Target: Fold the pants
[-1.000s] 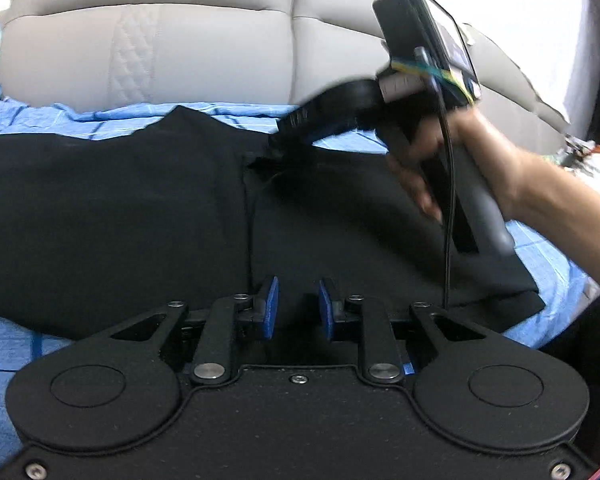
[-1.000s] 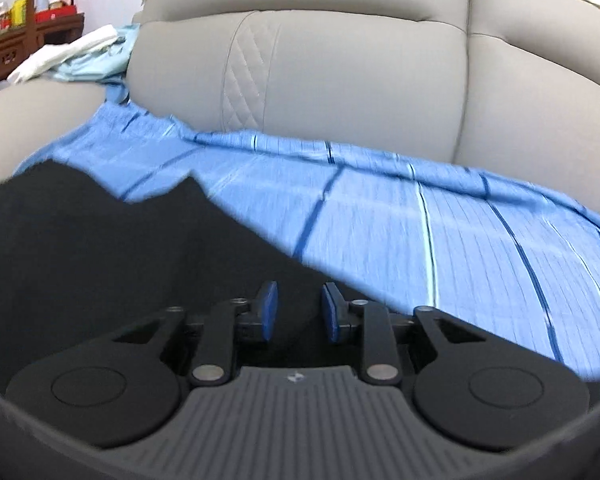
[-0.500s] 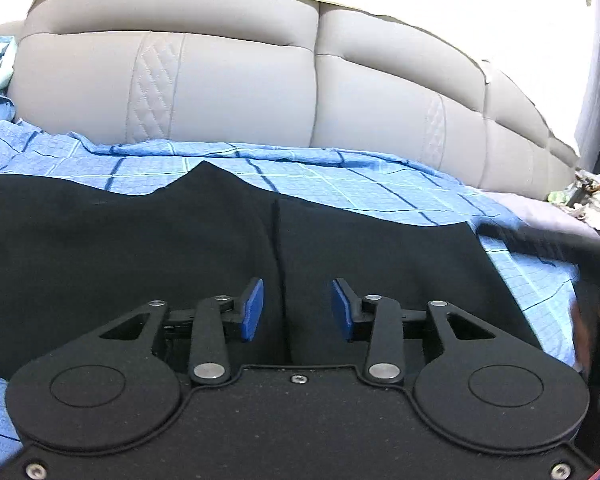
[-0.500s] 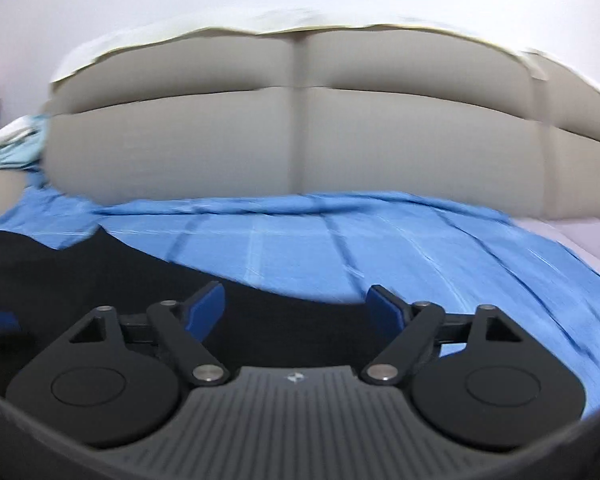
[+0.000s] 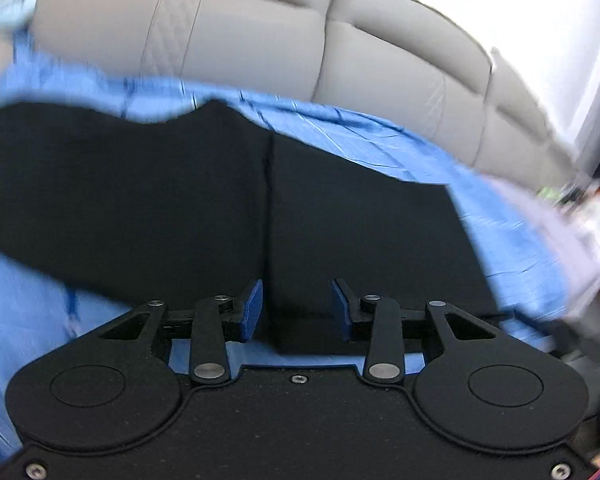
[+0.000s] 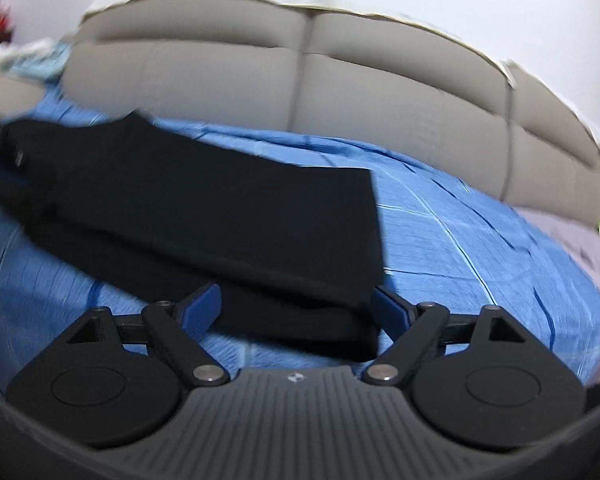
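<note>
sofa (image 6: 380, 92) backrest at 12 o'clock | blue sheet (image 6: 480, 248) spread over seat | black pants (image 6: 220, 216) lying flat on sheet, layered, one fold seemingly made, further folds judged left | right gripper (image 6: 296, 308) fingers spread wide, empty, at pants' 5 o'clock corner | left gripper (image 5: 296, 306) parted, holding nothing

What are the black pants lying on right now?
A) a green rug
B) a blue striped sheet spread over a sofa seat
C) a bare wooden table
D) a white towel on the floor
B: the black pants lie flat on a blue striped sheet with the grey sofa backrest rising just behind it, and both sets of jaws stand open, holding nothing.
</note>
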Motion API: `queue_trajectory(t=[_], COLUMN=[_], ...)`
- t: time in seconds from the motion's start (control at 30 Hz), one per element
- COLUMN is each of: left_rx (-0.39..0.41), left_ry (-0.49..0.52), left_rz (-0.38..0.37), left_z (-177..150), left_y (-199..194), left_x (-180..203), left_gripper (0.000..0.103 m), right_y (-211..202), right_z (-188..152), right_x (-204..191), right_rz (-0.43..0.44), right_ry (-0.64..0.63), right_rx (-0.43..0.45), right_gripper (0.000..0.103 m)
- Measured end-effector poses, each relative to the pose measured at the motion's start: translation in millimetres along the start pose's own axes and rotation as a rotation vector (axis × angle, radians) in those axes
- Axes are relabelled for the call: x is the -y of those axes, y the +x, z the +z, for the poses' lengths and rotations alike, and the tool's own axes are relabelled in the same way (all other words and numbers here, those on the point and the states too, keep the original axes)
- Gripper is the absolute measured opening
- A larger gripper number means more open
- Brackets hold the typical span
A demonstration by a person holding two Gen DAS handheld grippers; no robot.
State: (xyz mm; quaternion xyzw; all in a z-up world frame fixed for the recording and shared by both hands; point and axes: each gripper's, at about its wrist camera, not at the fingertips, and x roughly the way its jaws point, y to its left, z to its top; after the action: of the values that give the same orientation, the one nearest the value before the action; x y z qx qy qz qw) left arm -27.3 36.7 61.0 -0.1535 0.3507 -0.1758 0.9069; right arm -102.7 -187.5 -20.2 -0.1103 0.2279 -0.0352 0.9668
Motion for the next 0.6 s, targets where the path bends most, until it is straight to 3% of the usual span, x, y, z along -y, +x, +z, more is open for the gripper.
queue_trajectory(t=[0.1,0.23,0.33,0.5,0.57,0.6], left_rx=[-0.024,-0.026,-0.022,0.006,-0.042,-0.034], left_ry=[-0.118,-0.094,-0.069,0.014,-0.056,-0.086], left_rz=[-0.076,0.019,0.094,0.133,0.094,0.088], left_z=[-4.2,-7.7,-6.2,-2.4,0.4,0.5], left_y=[-7.5,-1.0,10.3,32.0,43.8,44.8], left_x=[-10.2,-5.7,0.9,19.0,13.2,11.1], left_gripper=[0.034,0.034,0.037,0.049,0.048,0.036], right_y=[3.4,10.1,14.2,21.0,21.3,21.2], right_z=[0.6,-0.3,1.5,4.2,4.0,3.5], right_x=[-18.6,-32.8,-30.1,-21.9,-21.9,-22.0], right_rz=[0.017,0.025,0.023,0.02,0.015,0.012], right_ry=[-0.078,-0.126,-0.08,-0.009,-0.006,-0.004], right_rx=[0.023,0.031,0.035,0.036,0.042,0.044], right_gripper=[0.093,0.094,0.097,0.098,0.098,0.098])
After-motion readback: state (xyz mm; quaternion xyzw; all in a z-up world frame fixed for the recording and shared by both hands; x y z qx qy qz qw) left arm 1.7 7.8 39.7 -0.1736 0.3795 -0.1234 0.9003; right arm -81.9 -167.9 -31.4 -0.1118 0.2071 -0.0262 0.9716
